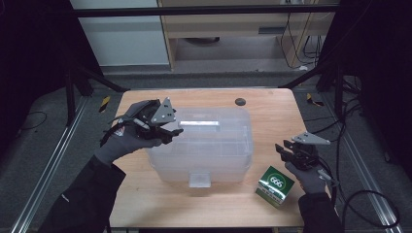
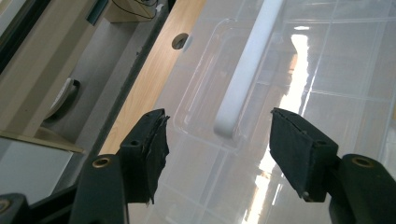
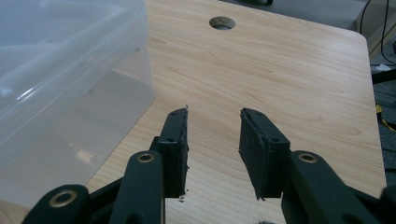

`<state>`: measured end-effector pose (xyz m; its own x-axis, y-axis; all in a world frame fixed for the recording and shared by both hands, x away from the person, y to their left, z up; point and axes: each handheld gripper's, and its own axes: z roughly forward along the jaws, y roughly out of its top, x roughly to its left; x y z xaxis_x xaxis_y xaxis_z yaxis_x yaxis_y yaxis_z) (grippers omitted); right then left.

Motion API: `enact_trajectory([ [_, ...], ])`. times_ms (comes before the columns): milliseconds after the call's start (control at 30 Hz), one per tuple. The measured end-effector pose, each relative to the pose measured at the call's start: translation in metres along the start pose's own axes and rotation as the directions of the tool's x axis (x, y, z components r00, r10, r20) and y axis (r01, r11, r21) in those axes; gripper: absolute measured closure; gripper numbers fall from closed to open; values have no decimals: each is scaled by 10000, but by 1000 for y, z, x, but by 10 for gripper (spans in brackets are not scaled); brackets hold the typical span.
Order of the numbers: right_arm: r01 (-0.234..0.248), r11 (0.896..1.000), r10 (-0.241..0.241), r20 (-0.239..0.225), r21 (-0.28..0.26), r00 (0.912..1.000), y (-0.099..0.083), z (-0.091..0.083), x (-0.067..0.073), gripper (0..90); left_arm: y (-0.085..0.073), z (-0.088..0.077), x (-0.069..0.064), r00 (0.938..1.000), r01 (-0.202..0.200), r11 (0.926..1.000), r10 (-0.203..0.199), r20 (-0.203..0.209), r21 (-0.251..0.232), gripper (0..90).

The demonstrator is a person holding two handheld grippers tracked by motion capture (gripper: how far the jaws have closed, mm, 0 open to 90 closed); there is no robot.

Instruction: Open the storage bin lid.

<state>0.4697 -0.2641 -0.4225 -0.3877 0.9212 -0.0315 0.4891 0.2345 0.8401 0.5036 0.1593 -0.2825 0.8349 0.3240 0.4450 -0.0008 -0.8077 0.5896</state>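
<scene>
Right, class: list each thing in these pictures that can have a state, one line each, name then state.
Storage box: lid on, front latch down.
Box handle: lying flat in the lid's recess, ungrasped.
Green carton: closed, resting on the table, untouched.
Left gripper: open, fingers either side of the handle's end, not pressing.
Right gripper: open, nothing between its fingers.

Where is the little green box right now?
In the high view, the green box sits on the wooden table near its front right corner, just right of the clear plastic bin and close below the right claw.
</scene>
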Motion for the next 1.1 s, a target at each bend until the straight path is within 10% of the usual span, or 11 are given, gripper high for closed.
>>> enact_trajectory([
  [1100, 59, 9998, -54, -283, 185, 9996, -1, 2, 2, 675, 17, 35, -6, 9876, -1572, 9797, 1564, 169, 1241, 641],
])
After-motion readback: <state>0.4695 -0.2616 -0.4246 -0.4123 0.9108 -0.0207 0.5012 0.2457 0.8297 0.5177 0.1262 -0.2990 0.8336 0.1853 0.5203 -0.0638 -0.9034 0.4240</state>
